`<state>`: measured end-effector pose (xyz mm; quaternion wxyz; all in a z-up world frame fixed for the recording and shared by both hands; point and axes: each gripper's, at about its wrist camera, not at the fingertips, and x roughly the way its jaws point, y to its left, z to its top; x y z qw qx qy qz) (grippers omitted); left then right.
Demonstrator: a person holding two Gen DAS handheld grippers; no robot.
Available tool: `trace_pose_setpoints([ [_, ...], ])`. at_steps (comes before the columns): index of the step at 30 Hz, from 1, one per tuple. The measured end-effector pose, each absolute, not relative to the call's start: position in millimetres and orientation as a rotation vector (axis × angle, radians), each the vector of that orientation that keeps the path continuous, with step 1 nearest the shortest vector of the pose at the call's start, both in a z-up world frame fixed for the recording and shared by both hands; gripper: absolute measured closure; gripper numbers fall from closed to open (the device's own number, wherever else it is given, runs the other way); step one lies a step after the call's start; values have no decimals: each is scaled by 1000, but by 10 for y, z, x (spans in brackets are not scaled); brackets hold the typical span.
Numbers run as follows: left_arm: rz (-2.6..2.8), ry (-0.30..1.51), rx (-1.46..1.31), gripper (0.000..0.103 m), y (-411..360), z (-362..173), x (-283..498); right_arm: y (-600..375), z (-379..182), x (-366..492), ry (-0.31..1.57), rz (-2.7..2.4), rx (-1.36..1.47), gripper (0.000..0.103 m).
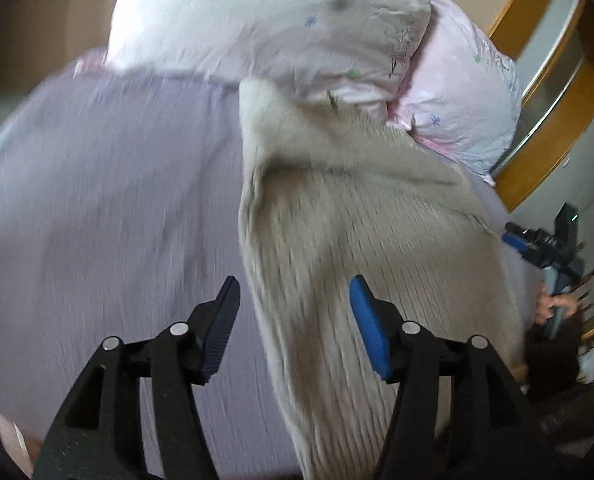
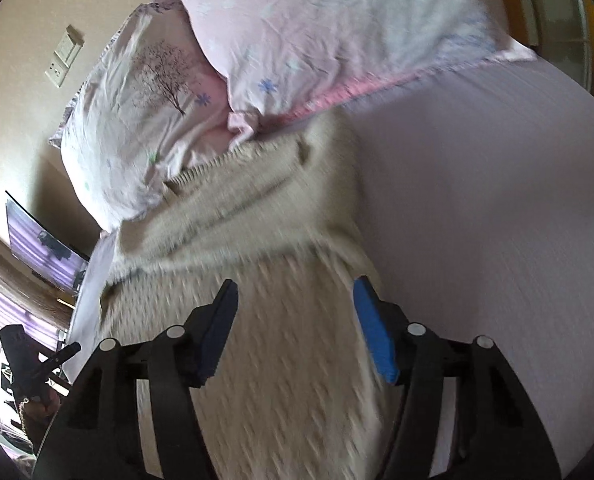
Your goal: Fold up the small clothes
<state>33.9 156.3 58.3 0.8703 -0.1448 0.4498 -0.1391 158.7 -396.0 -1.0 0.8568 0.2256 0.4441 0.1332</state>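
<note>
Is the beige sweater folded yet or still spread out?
Mostly spread: the sweater lies lengthwise on the sheet, rumpled near the pillows. No neat fold shows; blur hides detail.

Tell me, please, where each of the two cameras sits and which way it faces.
Left wrist: on the left tongs, open, facing along the lavender bed sheet at the beige knit garment; the right tongs and hand show.
Right wrist: on the right tongs, open above the garment; the left tongs show.
Shared: garment, sheet, pillows.
</note>
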Motion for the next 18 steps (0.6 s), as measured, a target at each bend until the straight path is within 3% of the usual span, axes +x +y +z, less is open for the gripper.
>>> trace_pose_setpoints([
  [13, -394, 1002, -356, 48, 1333, 280, -395, -3988, -247, 252, 967, 344, 465, 31],
  [15, -395, 1004, -362, 55, 1308, 267, -470, -3914, -260, 137, 966, 394, 461, 37],
  [17, -392, 1009, -372, 77, 1283, 237, -504, -3829, -276, 61, 970, 446, 457, 43],
  [18, -396, 1015, -384, 85, 1265, 218, -501, -3793, -275, 15, 965, 461, 446, 54],
])
